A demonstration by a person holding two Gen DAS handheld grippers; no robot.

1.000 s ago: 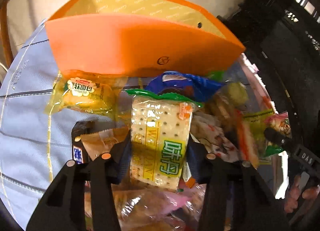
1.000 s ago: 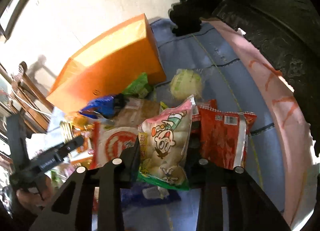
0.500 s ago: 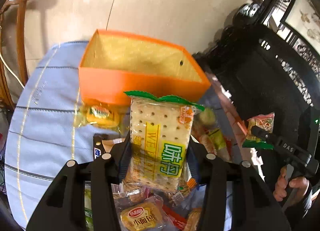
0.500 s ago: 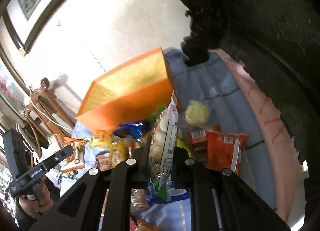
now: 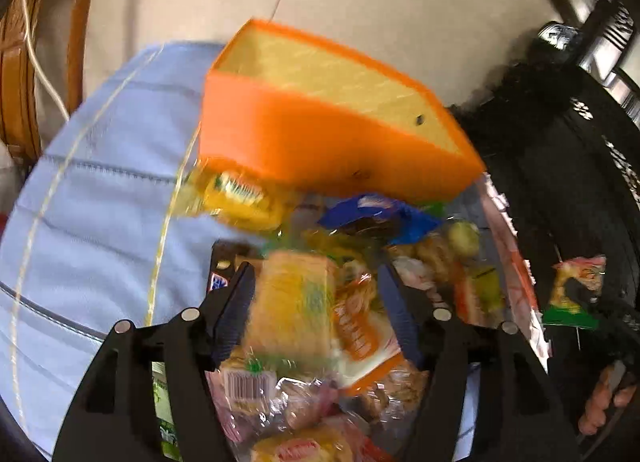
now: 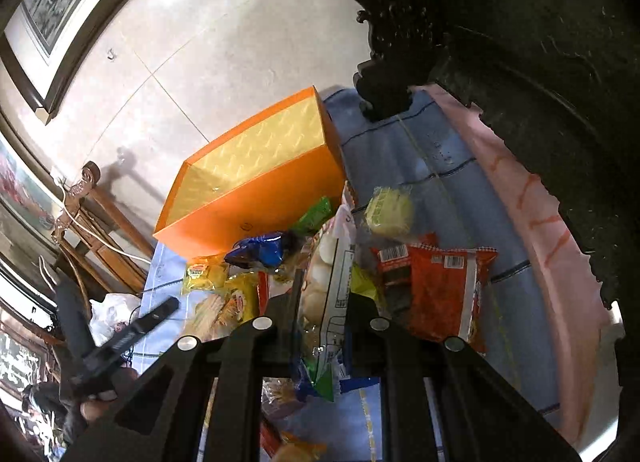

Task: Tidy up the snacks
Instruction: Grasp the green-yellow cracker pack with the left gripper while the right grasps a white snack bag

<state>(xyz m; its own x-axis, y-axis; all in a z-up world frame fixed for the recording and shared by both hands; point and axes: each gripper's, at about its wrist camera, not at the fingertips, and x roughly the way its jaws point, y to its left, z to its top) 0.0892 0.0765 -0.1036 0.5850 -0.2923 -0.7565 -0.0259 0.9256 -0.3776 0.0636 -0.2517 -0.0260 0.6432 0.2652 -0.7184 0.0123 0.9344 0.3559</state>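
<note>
- The left gripper (image 5: 316,298) has its two fingers spread wide. A blurry cracker pack (image 5: 290,306) sits in the gap between them. It looks loose, not pinched, but the blur makes that hard to be sure of.
- The cracker pack is yellow with a bit of green. Its long side runs up and away from the gripper, toward the orange box (image 5: 320,142). Its writing is too smeared to read.
- The right gripper (image 6: 324,302) has its fingers pressed close on a snack bag (image 6: 328,282). The bag stands on its thin edge, its long side pointing up and away toward the orange box (image 6: 256,198).
- The snack bag is white with round pale treats inside and a green bottom corner. Small black print on its side is too tiny to read.
- The orange box is open on top, with a gold lining. It sits at the far side of the blue tablecloth (image 6: 404,154), just behind the snack pile.
- A red packet (image 6: 444,286) with white barcode stickers lies just right of the held bag. A blue wrapper (image 6: 260,250) lies near the box, and a pale round cake (image 6: 388,208) in clear wrap sits beside them.
- A pack with a barcode (image 5: 244,382) lies under the left gripper.
</note>
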